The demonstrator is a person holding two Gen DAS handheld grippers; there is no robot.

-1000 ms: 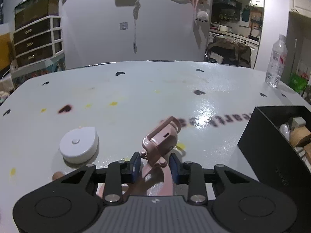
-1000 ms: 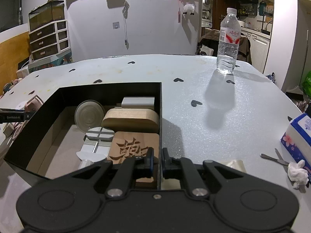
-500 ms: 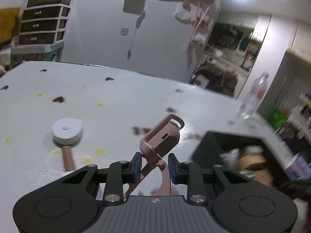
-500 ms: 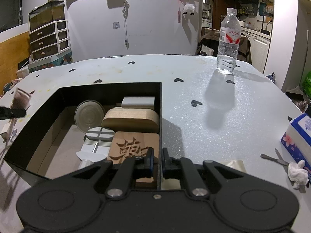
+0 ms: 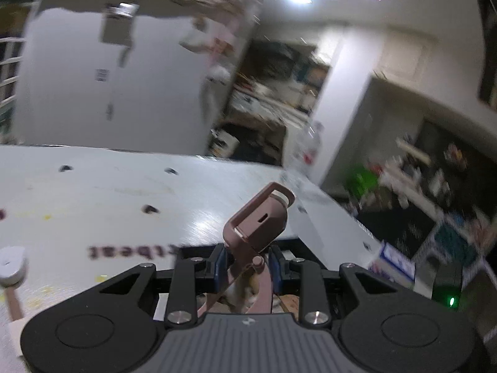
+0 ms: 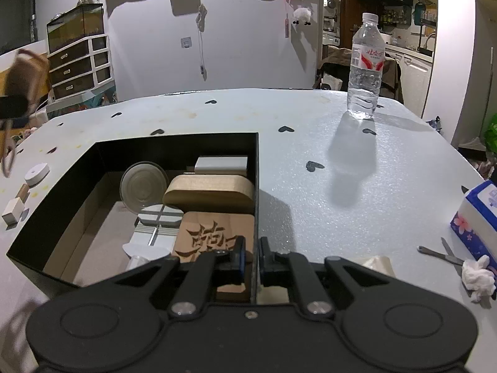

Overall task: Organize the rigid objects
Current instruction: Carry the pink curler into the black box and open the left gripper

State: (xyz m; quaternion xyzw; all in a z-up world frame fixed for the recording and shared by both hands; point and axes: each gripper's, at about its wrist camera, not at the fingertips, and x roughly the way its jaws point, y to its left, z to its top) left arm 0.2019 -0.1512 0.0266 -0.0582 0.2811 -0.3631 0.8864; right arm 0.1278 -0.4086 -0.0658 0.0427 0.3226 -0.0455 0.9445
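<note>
My left gripper (image 5: 248, 262) is shut on a dusty-pink clip-like object (image 5: 257, 222) and holds it up in the air, above the black box's edge; the view is blurred. That object also shows blurred at the far left of the right wrist view (image 6: 21, 71). My right gripper (image 6: 251, 256) is shut on the near right wall of the black box (image 6: 256, 168). The box holds a round lid (image 6: 143, 185), a tan wooden block (image 6: 211, 188), a carved wooden coaster (image 6: 211, 237) and a white case (image 6: 222, 164).
On the table left of the box lie a white round tape-like disc (image 6: 36, 172), a small brown cylinder (image 6: 22, 191) and a white cube (image 6: 13, 209). A water bottle (image 6: 365, 68) stands at the back right. A tissue pack (image 6: 480, 214), scissors (image 6: 441, 253) and a tissue wad (image 6: 476, 275) lie at the right.
My left gripper has lifted the pink object off the table and swung right toward the box. The right gripper has not moved.
</note>
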